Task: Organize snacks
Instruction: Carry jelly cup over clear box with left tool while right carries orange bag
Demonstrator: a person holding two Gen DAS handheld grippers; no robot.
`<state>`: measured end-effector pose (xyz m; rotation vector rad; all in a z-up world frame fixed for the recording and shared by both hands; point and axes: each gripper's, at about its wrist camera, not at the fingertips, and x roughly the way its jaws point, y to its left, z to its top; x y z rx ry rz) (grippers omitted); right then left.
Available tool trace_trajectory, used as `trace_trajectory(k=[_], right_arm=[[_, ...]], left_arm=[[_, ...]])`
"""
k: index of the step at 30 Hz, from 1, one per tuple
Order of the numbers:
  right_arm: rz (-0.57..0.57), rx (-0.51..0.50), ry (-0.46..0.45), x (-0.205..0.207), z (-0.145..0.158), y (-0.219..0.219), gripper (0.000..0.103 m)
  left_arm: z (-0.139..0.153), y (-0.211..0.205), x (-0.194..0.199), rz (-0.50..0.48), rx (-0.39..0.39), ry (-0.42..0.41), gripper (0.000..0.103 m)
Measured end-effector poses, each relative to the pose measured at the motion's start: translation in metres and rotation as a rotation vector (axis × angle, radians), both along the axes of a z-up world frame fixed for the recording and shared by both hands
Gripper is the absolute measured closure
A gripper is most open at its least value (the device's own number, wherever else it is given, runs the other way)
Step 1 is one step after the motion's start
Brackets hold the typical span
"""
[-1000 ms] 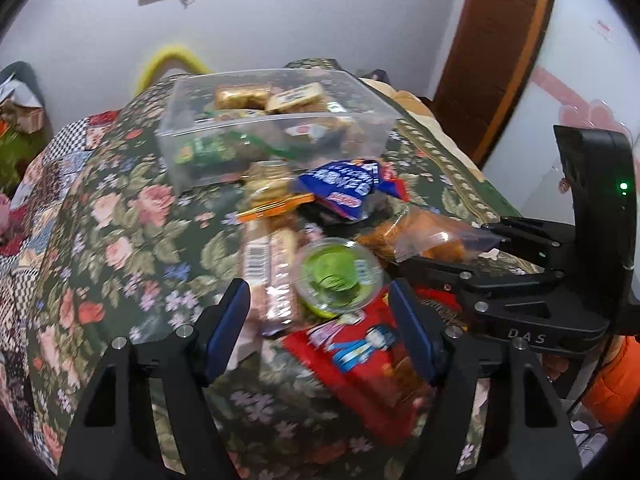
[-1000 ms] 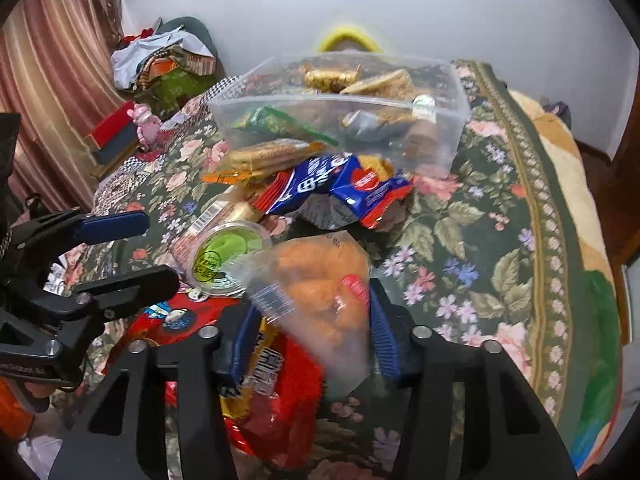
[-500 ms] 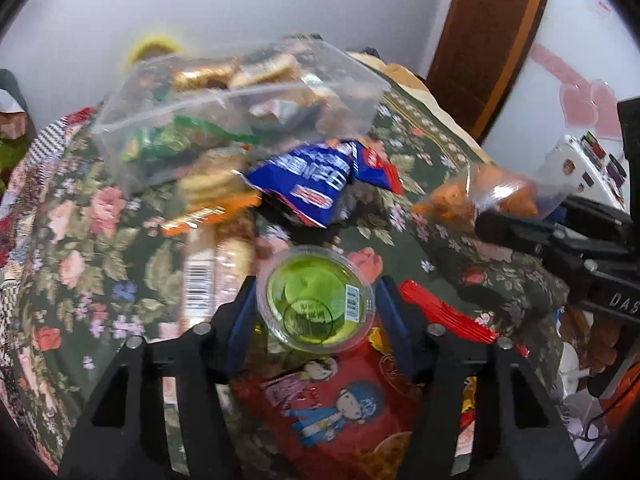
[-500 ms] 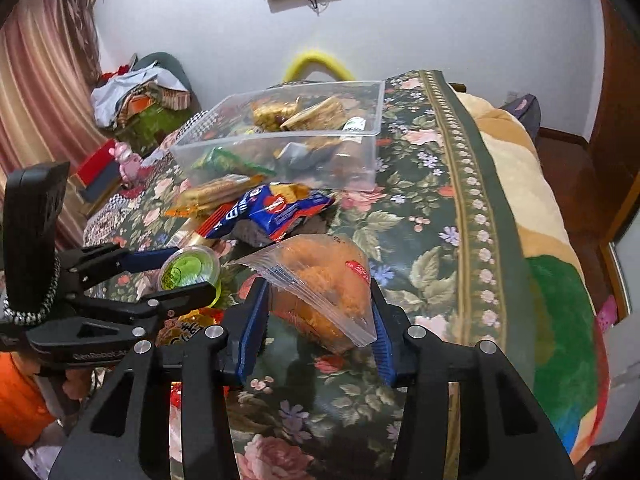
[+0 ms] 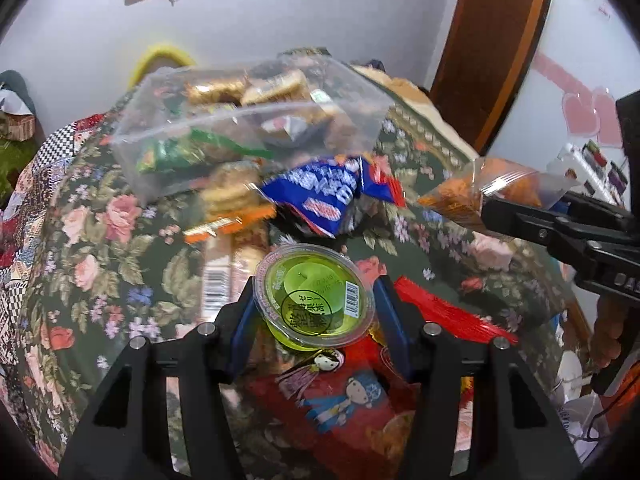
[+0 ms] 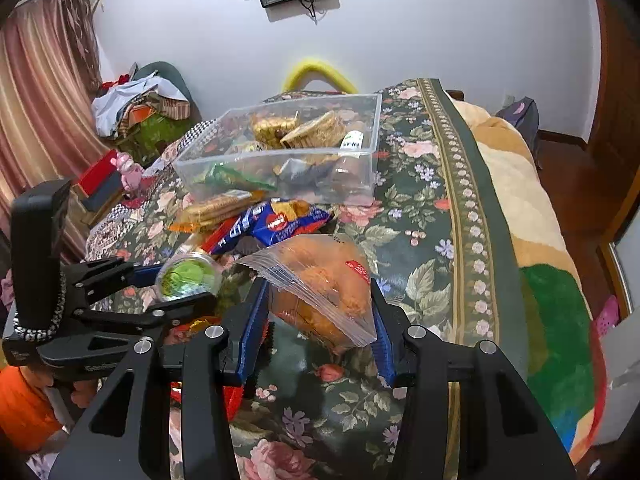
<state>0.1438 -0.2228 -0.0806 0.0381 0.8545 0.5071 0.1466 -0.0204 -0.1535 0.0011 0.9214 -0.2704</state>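
Note:
My left gripper (image 5: 314,300) is shut on a green jelly cup (image 5: 314,294), held above the bed; the cup also shows in the right wrist view (image 6: 188,276). My right gripper (image 6: 320,312) is shut on a clear bag of orange snacks (image 6: 324,284), lifted off the bedspread; the bag also shows at the right of the left wrist view (image 5: 476,192). A clear plastic bin (image 6: 288,156) partly filled with snacks stands farther back on the bed, also in the left wrist view (image 5: 248,128).
On the floral bedspread (image 6: 424,216) in front of the bin lie a blue packet (image 5: 324,192), a biscuit pack (image 6: 220,208), a long wafer pack (image 5: 228,268) and a red snack bag (image 5: 344,392). The bed edge drops off at the right.
Both grippers rose and moved toward the bin, the left carrying the jelly cup, the right carrying the orange snack bag. One second ago the left gripper was open around the cup.

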Motion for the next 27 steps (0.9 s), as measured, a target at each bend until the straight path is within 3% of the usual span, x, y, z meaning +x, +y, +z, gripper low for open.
trace_trajectory(k=[13,27], right_arm=[[-0.001,0.025,-0.114,0.027,0.042,0.015,0.060],[0.024,0.049,-0.213,0.082,0.072,0.055,0.060]], left_arm=[[0.063,0.033,0.008,0.066,-0.036,-0.155,0.047],[0.088,0.065,0.078,0.132,-0.019,-0.238,0.047]])
